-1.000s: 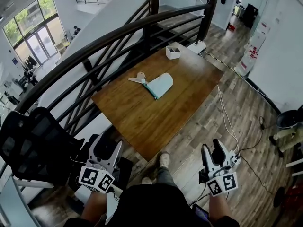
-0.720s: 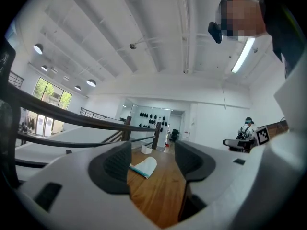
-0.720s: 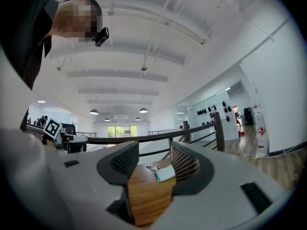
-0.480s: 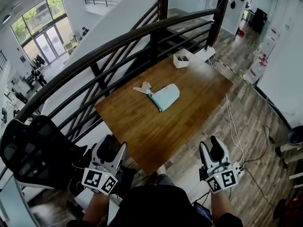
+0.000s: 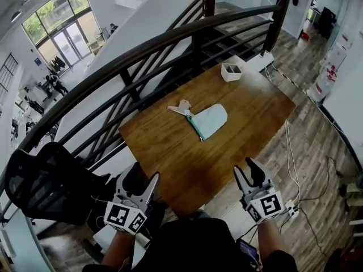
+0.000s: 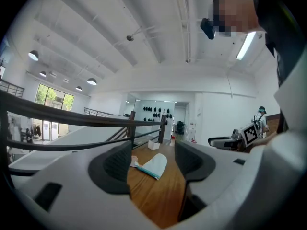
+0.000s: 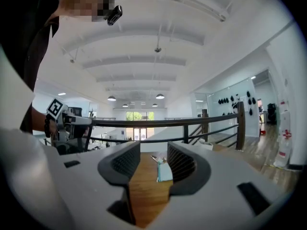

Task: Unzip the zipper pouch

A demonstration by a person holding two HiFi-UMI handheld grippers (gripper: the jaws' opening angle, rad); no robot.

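A pale blue-green pouch (image 5: 211,119) lies flat near the middle of the wooden counter (image 5: 170,157), with its teal zip (image 5: 197,128) running along the edge that faces the railing side. A small pale tag or charm (image 5: 182,107) lies on the wood just beside the far end of the zip; what it is cannot be made out. A little white box (image 5: 231,71) stands well apart from the pouch, near the counter's far corner.

Both tools hang short of the counter's near edge, well away from the pouch. The left tool (image 5: 140,181) points roughly level toward the counter, its jaws standing wide apart with nothing between them; in its own view the pouch shows far off through the gap. The right tool (image 5: 248,174) is aimed the same way. Its jaws have just been closing a little, yet they are plainly apart and hold nothing, and the pouch again shows in the distance between them.

A dark curved railing (image 5: 142,52) runs behind the counter, a black chair (image 5: 39,180) stands at the left, and a thin cable (image 5: 288,146) trails over the plank floor (image 5: 317,129) at the right.
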